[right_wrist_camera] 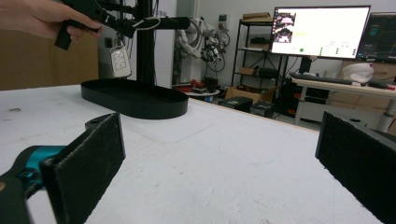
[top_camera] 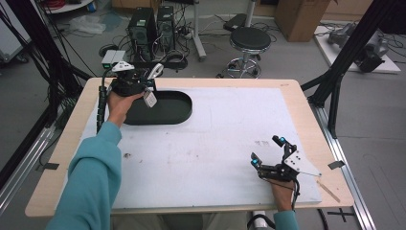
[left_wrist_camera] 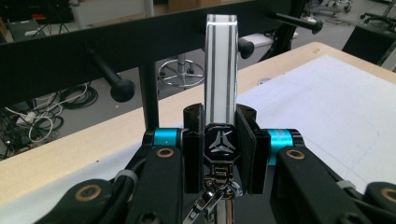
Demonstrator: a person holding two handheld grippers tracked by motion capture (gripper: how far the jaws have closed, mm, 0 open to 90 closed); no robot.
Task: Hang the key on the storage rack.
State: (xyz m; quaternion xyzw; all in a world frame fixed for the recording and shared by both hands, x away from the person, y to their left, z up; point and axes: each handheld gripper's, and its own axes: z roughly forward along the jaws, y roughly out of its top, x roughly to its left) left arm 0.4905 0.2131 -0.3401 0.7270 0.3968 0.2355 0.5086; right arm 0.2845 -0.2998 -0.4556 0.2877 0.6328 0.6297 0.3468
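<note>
My left gripper [top_camera: 131, 79] hovers over the far left end of a black oval base [top_camera: 172, 110] with an upright post. It is shut on a key ring strap [left_wrist_camera: 221, 70], white with grey stripes, clamped just above a black emblem [left_wrist_camera: 221, 142] and a metal clasp. A white car key fob [top_camera: 150, 99] dangles below it over the base. A black crossbar with round-tipped pegs [left_wrist_camera: 122, 88] runs just beyond the strap. My right gripper [top_camera: 268, 152] rests low at the near right of the table, open, its pads [right_wrist_camera: 88, 163] wide apart with nothing between them. The right gripper view shows the fob [right_wrist_camera: 120, 61] and base [right_wrist_camera: 135, 100] farther off.
A white mat [top_camera: 215, 143] covers the wooden table [top_camera: 62, 158]. Black frame struts [top_camera: 335, 91] stand at the table's right and left edges. Beyond the far edge are a stool [top_camera: 249, 40], computer towers [top_camera: 143, 26] and cables on the floor. A monitor [right_wrist_camera: 320, 30] stands on a desk.
</note>
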